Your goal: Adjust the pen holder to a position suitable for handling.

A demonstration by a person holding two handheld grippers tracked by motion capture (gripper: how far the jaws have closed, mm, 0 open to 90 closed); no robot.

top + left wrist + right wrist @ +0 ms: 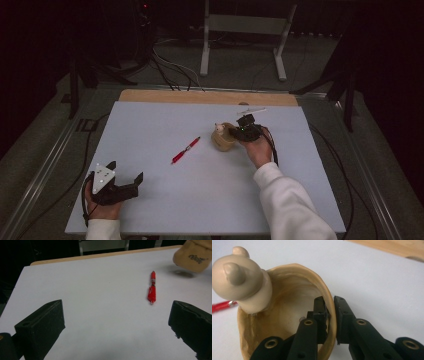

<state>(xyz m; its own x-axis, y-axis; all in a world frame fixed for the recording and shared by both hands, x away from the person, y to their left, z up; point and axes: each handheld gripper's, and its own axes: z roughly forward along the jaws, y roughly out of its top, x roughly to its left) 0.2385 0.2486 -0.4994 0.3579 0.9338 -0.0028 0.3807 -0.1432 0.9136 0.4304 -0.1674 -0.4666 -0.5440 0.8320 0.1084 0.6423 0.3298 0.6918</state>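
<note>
Bench (150, 130): white top with a wooden strip along the far edge, nearly bare.
Person: both sleeves reach in from the near side, one hand-held gripper in each hand.
Holder (287, 290): tan, cup-shaped, with a small bear-like figure (239, 275) on its rim; sits right of centre, toward the far side.
Right hand-held gripper (331, 315): jaws pinched narrow on the holder's wall, one inside the cup, one outside.
Left hand-held gripper (125, 172): jaws spread wide and empty, resting at the near left corner, well apart from everything.
Red pen (185, 150): lies flat mid-bench, just left of the holder, untouched.
Progress: I'd judge this an early stage. The holder is gripped, but the pen is not yet picked up, and nothing I can make out sits inside the cup.
</note>
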